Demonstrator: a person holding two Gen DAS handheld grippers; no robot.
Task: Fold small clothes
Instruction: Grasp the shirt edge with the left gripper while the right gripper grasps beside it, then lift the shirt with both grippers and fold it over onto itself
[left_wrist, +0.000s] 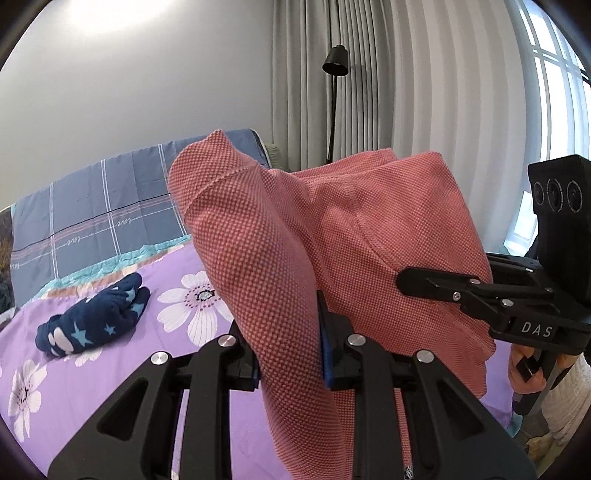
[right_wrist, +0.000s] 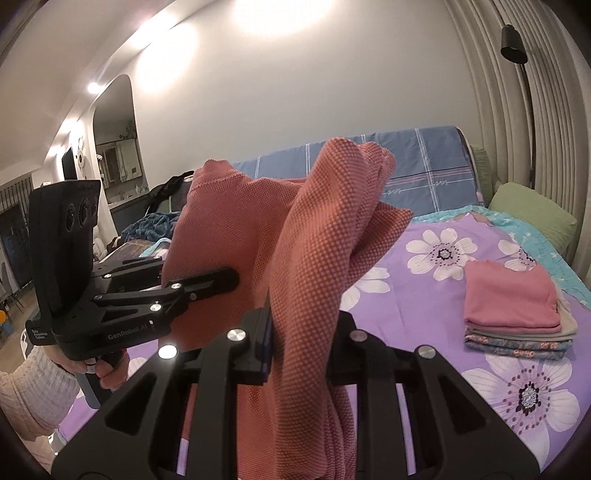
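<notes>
A coral-red checked garment (left_wrist: 369, 221) hangs bunched in the air above the bed, held up by both grippers. In the left wrist view my left gripper (left_wrist: 291, 350) is shut on a fold of it, the cloth draping down between the fingers. My right gripper (left_wrist: 406, 282) comes in from the right and pinches the garment's other side, with one finger hidden behind the cloth. In the right wrist view my right gripper (right_wrist: 303, 332) is shut on a twisted fold of the garment (right_wrist: 229, 221). The left gripper (right_wrist: 231, 277) grips it at the left.
The bed has a purple flowered sheet (left_wrist: 110, 387). A dark blue star-print garment (left_wrist: 92, 317) lies rolled up on it. A stack of folded clothes (right_wrist: 517, 314) sits at the right, near a green pillow (right_wrist: 532, 214). A floor lamp (left_wrist: 336, 62) and curtains stand behind.
</notes>
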